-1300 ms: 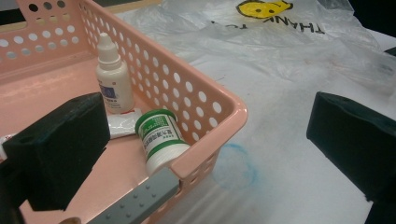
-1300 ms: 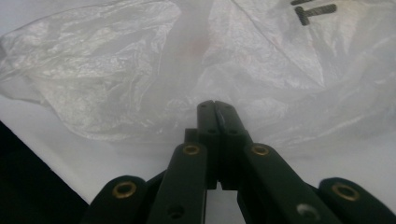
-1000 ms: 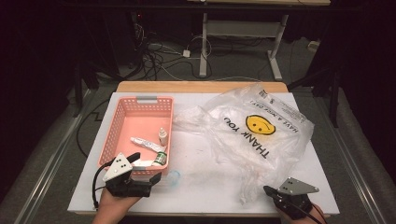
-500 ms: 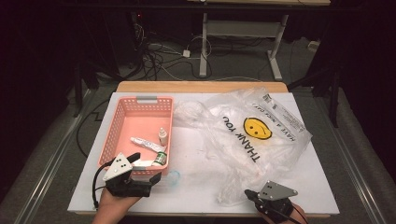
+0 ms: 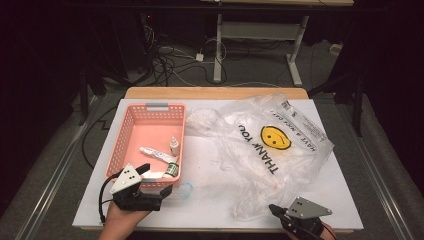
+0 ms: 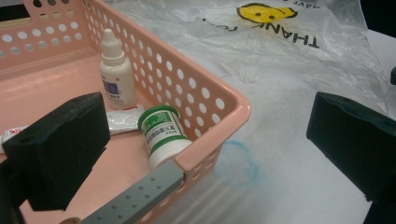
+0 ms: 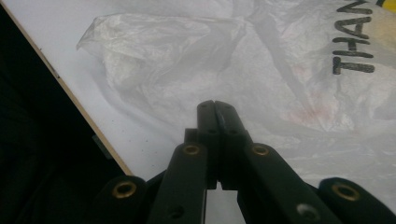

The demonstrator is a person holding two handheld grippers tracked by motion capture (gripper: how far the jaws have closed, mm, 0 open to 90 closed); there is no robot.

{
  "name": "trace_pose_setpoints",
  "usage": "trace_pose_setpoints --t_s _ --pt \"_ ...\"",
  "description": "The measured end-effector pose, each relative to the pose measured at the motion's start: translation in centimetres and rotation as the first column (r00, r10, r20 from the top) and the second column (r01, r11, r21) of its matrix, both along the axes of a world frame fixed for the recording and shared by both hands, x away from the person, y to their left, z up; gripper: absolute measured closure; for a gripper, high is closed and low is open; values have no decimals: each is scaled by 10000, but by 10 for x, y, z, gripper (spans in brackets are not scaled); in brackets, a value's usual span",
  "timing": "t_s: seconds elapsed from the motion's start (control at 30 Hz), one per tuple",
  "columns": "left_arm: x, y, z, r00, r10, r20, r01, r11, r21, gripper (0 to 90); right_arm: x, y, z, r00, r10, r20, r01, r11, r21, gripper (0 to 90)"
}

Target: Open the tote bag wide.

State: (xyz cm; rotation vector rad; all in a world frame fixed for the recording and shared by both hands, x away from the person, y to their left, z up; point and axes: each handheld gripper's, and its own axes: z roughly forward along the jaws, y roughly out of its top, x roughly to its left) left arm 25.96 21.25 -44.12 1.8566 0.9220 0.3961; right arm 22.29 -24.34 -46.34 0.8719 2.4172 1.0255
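By rt tongs point(image 7: 215, 106), pressed together: crumpled clear bag point(image 5: 260, 150) w/ yellow smiley; lt tongs point(image 5: 157, 181) spread.

A thin see-through plastic bag point(image 5: 265, 150) lies flat and crinkly on the white table point(image 5: 210, 210), just beside the pink basket point(image 5: 130, 135). It has a yellow smiley face and black words saying THANK YOU. Its bunched corner points at the table's near edge.
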Motion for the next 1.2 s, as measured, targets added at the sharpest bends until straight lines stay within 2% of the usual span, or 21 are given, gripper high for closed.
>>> trace_pose_setpoints --t_s 0.23,0.43,0.47,0.53,0.57,0.6,0.63,0.67,0.7,0.77,0.8,0.83,0.87,0.9,0.93,1.0,1.03,1.07,1.1,1.13,1.2 --pt "0 0 0 10000 -20 -17 20 10000 -31 0 5 -10 4 9988 -480 127 472 9974 540 900" --pt "0 -1 0 10000 -41 -33 41 10000 -46 0 13 -26 9 9916 -1212 447 1174 9899 796 900" --pt "0 0 0 10000 -36 -31 36 10000 -52 0 16 -39 13 9822 -1751 675 1682 9809 973 900" --pt "0 0 0 10000 -18 -39 18 10000 -71 0 19 -52 17 9674 -2374 876 2275 9675 1103 900" --pt "0 0 0 10000 -7 -43 7 10000 -82 0 19 -52 17 9674 -2374 876 2275 9675 1103 900" --pt "1 0 0 10000 -9 -41 9 10000 -76 0 24 -69 18 9466 -3082 946 2964 9474 1209 813" --pt "1 0 0 10000 -9 -41 9 10000 -76 0 26 -77 18 9341 -3454 899 3326 9338 1317 725" --pt "1 0 0 10000 -25 -32 24 10000 -52 0 26 -77 18 9341 -3454 899 3326 9338 1317 725" --pt "1 -1 0 10000 -45 -31 45 10000 -21 0 29 -84 18 9178 -3847 980 3705 9187 1372 626" --pt "1 -2 -1 10000 -63 -50 63 10000 -8 0 38 -95 17 8827 -4626 824 4456 8797 1659 439" --pt "1 -2 -1 10000 -68 -59 68 10000 -5 0 44 -99 15 8707 -4887 547 4724 8621 1835 370" --pt "1 -3 -2 9999 -72 -75 72 10000 12 0 49 -100 14 8650 -4998 441 4842 8545 1882 341" --pt "1 -3 -2 9999 -80 -79 80 10000 22 0 58 -103 12 8470 -5307 315 5165 8354 1877 341" --pt "1 -4 -2 9999 -90 -71 90 10000 33 0 64 -105 10 8429 -5379 136 5248 8276 1992 374" --pt "1 -4 -2 9999 -96 -72 96 9999 37 0 64 -105 10 8429 -5379 136 5248 8276 1992 374" --pt "1 -4 -2 9999 -97 -87 97 9999 32 0 73 -108 7 8325 -5540 -5 5432 8161 1971 519" --pt "1 -4 -2 9999 -91 -88 91 10000 24 0 76 -109 3 8436 -5366 -200 5308 8278 1816 709" --pt "0 -4 -2 9999 -89 -85 89 10000 23 0 76 -109 1 8463 -5325 -165 5277 8337 1626 796" --pt "0 -4 -2 9999 -87 -80 87 10000 30 0 76 -109 1 8463 -5325 -165 5277 8337 1626 796" --pt "0 -4 -2 9999 -82 -66 83 10000 29 0 70 -109 -1 8513 -5246 -107 5215 8437 1270 896" --pt "1 -4 -1 10000 -73 -63 73 10000 6 0 64 -111 2 8467 -5320 71 5272 8408 1228 900"
